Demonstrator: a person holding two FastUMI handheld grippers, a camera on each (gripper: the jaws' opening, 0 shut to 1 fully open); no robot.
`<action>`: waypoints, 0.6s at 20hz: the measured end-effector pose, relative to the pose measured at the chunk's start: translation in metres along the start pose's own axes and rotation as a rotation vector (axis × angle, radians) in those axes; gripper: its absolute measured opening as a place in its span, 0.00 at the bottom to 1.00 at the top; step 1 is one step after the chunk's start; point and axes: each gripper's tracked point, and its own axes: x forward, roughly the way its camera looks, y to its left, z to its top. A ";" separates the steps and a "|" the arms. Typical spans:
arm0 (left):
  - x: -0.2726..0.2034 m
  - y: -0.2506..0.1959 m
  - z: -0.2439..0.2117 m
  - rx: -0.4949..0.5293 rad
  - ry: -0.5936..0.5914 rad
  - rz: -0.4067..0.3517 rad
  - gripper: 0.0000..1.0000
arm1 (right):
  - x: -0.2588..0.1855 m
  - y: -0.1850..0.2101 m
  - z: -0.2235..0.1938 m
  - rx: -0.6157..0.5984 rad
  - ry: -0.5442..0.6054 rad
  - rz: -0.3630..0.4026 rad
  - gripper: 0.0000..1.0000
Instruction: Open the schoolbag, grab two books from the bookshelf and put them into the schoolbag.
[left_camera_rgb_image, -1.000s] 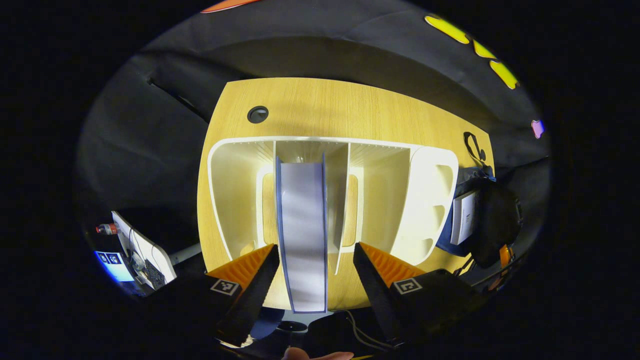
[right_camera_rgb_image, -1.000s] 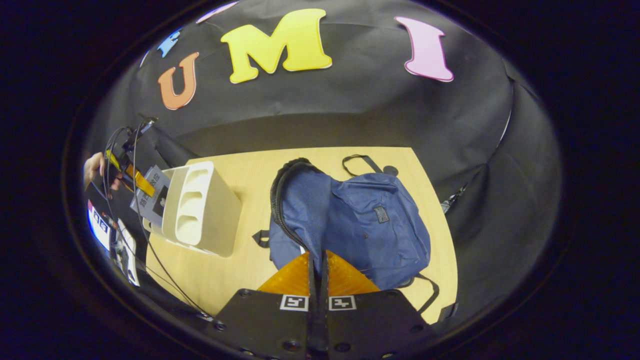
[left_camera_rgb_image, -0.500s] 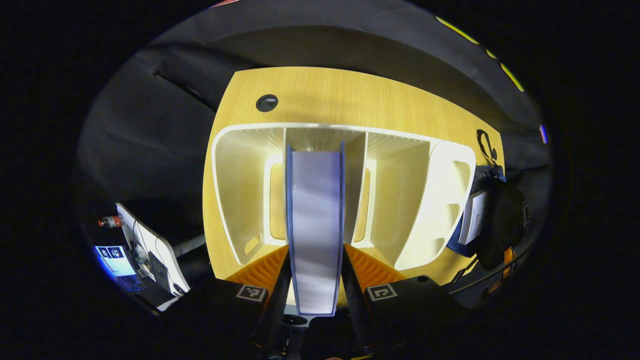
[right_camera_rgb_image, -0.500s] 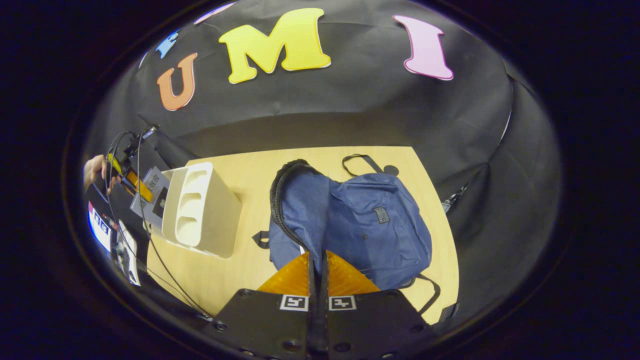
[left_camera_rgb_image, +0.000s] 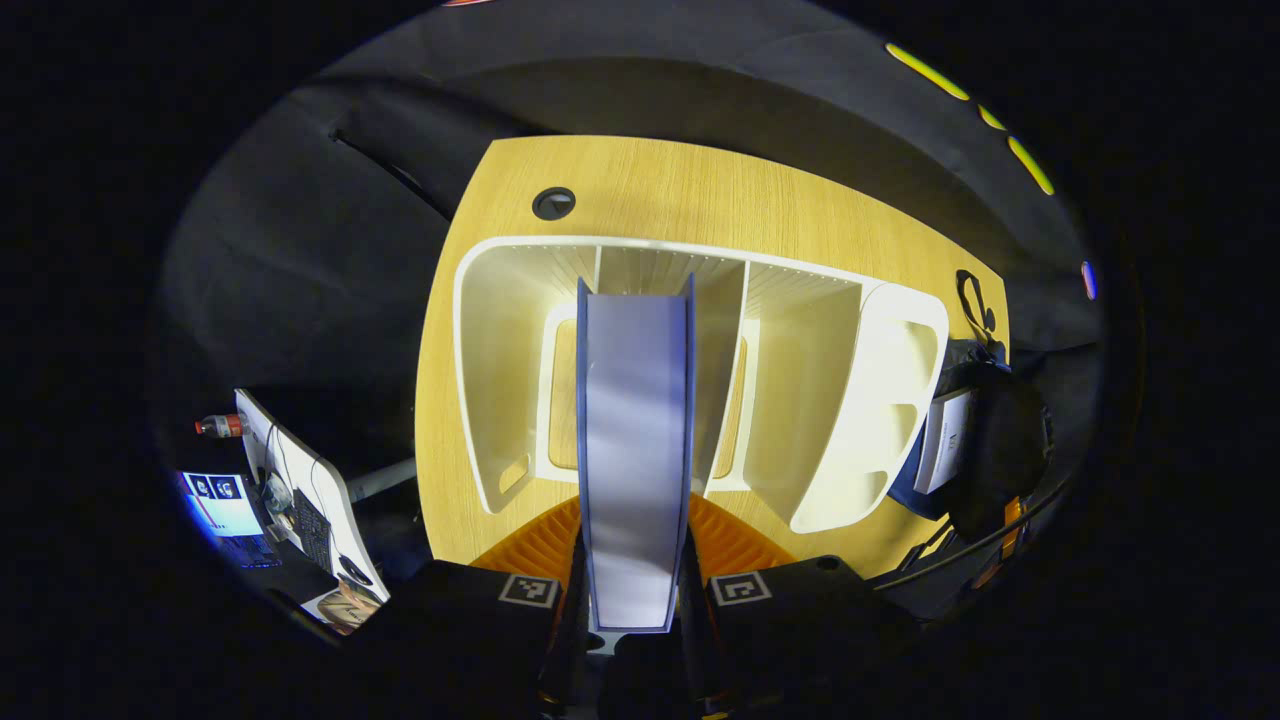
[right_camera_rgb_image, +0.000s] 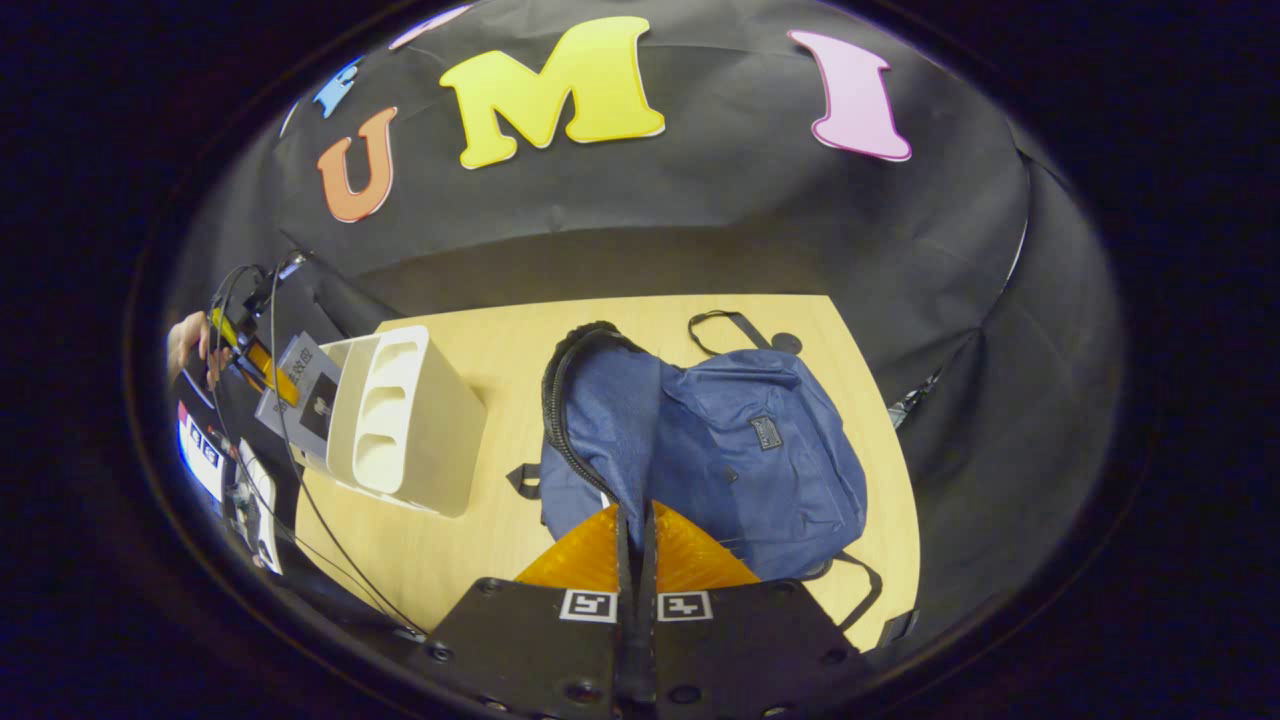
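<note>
The left gripper (left_camera_rgb_image: 633, 560) has its jaws pinching the blue-covered book (left_camera_rgb_image: 634, 440) by its two covers, edge-on, probably so it slides straight up out of the white bookshelf (left_camera_rgb_image: 850, 400) between its dividers. The right gripper (right_camera_rgb_image: 636, 550), jaws pressed together and seemingly holding nothing, hovers at the blue schoolbag (right_camera_rgb_image: 740, 450), whose zipped flap gapes open towards the bookshelf. Both rest on a pale wooden surface (right_camera_rgb_image: 500, 350), walled by black cloth.

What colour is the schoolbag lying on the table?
The schoolbag is dark blue with a black zipper edge, clearest in the right gripper view.
</note>
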 end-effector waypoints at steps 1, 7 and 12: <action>-0.009 0.003 -0.002 0.009 -0.014 -0.003 0.41 | 0.001 0.001 0.000 0.002 0.002 0.004 0.00; -0.058 0.009 -0.027 -0.002 -0.084 -0.055 0.41 | 0.004 0.007 0.000 -0.010 0.001 0.016 0.00; -0.096 0.010 -0.041 -0.012 -0.153 -0.095 0.39 | 0.006 0.010 0.000 -0.036 0.007 0.017 0.00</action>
